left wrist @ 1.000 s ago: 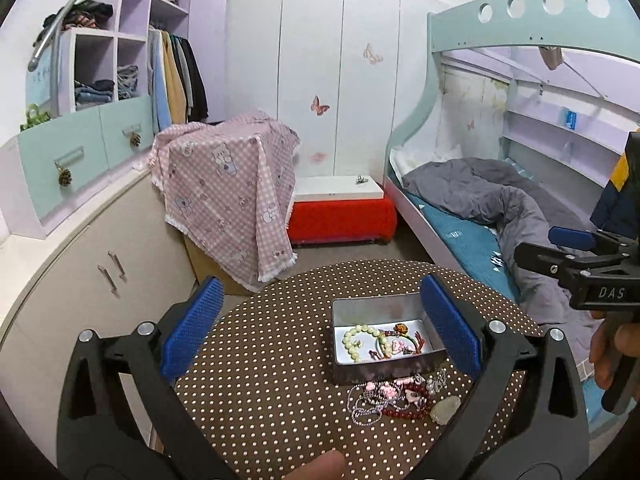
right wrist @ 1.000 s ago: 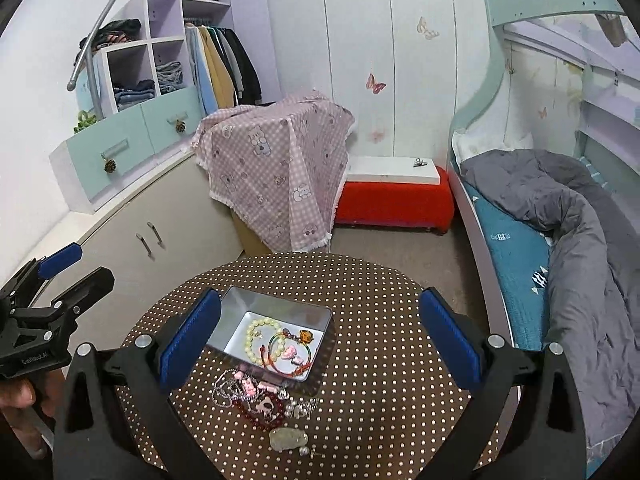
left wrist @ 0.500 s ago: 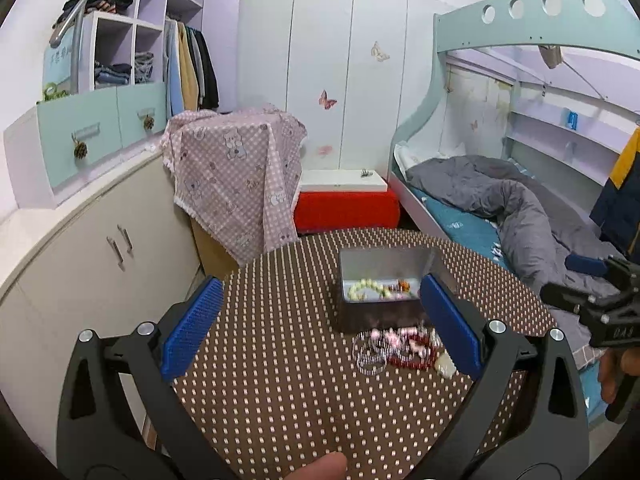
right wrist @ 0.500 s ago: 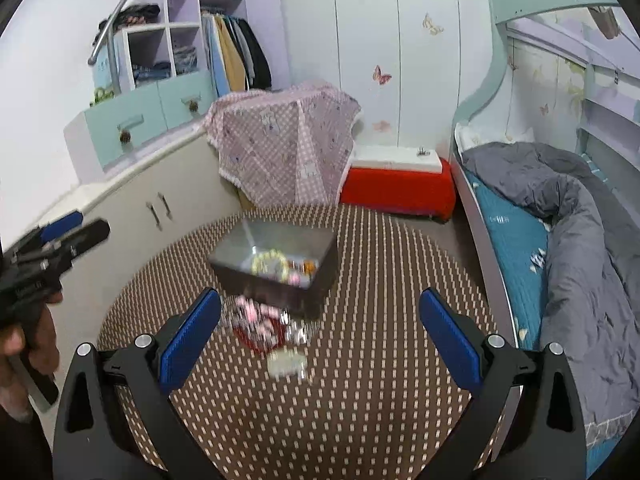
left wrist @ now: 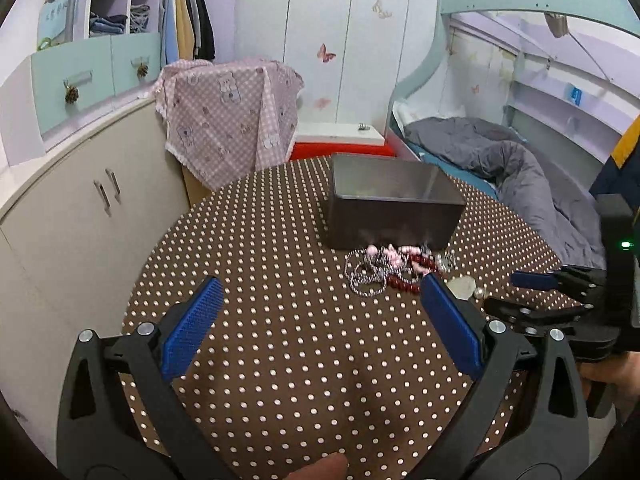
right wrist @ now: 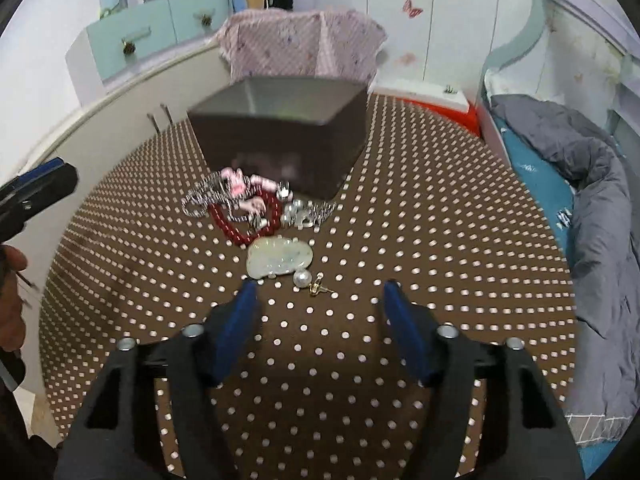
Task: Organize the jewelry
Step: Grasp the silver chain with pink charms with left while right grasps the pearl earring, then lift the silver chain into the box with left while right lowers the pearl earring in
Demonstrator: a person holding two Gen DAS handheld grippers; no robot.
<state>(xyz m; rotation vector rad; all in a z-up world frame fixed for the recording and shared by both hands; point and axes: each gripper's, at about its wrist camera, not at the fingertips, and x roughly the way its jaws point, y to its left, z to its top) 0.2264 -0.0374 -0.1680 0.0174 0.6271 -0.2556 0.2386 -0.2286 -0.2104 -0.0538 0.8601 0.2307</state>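
Left wrist view: left gripper (left wrist: 320, 310) with blue-padded black fingers is spread wide, nothing between the pads, hovering low over the round tabletop with brown white-dotted cloth (left wrist: 280, 360) near its close edge. Grey rectangular metal tin (left wrist: 390, 210) sits toward the far edge, open top; contents can't be made out from this angle. A tangled heap of jewelry lies against the tin's near wall: silver chain bracelets (left wrist: 362, 274), pink beads (left wrist: 390, 254), dark red bead bracelet (left wrist: 408, 276). Pale jade pendant (left wrist: 462, 286) lies just beside the heap, partly behind the gripper's right finger. Right gripper (left wrist: 532, 292) enters from the right side, low over the cloth, next to the pendant; jaws look partly apart, empty.

Right wrist view: right gripper (right wrist: 320, 320) is about half open, holding nothing, tips low over the cloth (right wrist: 420, 240). Jade pendant (right wrist: 278, 256) is just ahead of the left fingertip. Small white pearl (right wrist: 302, 278) touches the pendant's near side, with a small gold clasp piece (right wrist: 318, 289) next to it, both ahead of the gap between the fingers. Red bead bracelet (right wrist: 244, 220) and silver chains (right wrist: 200, 200) lie between pendant and tin (right wrist: 288, 136); the tin is motion-blurred. Left gripper (right wrist: 36, 192) shows at the left edge of frame, off the tabletop's left edge.
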